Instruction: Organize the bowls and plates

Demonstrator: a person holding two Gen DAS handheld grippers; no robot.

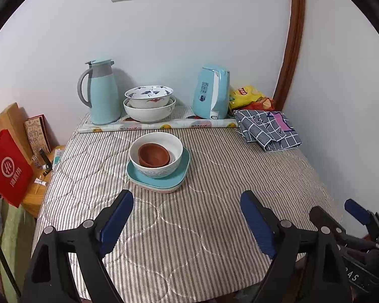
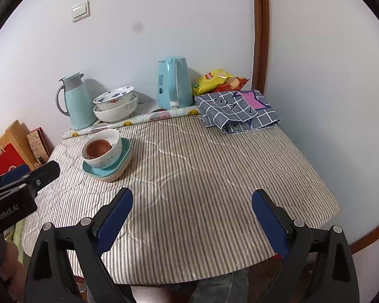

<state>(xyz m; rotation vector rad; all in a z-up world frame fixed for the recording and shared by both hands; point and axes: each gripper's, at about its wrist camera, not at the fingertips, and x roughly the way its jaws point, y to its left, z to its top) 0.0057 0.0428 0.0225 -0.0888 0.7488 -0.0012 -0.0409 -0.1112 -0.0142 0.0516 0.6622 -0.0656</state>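
Left gripper [image 1: 187, 197] and right gripper [image 2: 192, 195]: jaws wide apart, empty, angled down over the striped tablecloth [image 2: 202, 176]. Stacked bowls [image 1: 156, 157] sit on 2 plates [image 1: 161, 180], far left.

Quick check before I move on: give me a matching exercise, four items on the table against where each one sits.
Items:
1. brown bowl
2. patterned bowl
3. teal plate
4. checked cloth

Places:
A. far right, in front of the snack bags
B. inside a white bowl mid-table
C. under that mid-table white bowl
D. nested in a white bowl by the jug

Pairs: 1-B, 2-D, 3-C, 4-A
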